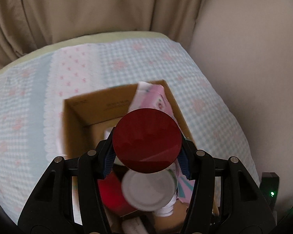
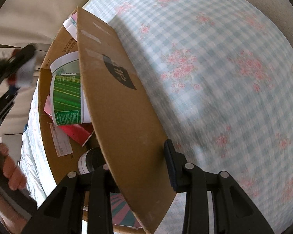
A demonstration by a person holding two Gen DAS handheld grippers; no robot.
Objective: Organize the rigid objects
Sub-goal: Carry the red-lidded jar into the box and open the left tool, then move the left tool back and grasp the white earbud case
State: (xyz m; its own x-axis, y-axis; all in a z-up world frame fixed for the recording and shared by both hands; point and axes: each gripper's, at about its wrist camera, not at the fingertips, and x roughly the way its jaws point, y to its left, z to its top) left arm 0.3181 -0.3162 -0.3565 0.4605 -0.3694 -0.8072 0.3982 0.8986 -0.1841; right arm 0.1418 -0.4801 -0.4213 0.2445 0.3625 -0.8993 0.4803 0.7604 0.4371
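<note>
In the left wrist view my left gripper [image 1: 146,160] is shut on a round container with a dark red end [image 1: 146,140], its blue pads pressing both sides. It hangs over an open cardboard box [image 1: 76,120] that holds a pink carton [image 1: 154,99], a white-lidded jar [image 1: 148,189] and a red pack [image 1: 111,195]. In the right wrist view my right gripper [image 2: 136,170] is shut on the box's side wall [image 2: 117,101]. A green-and-white tub [image 2: 68,91], a red pack [image 2: 78,133] and a dark bottle [image 2: 89,159] lie inside.
The box stands on a bed with a blue checked, pink-flowered cover [image 2: 214,78]. Beige curtains [image 1: 87,9] and a wall [image 1: 244,58] are behind it. A person's hand [image 2: 7,167] holds the blurred left gripper [image 2: 19,64] at the left edge.
</note>
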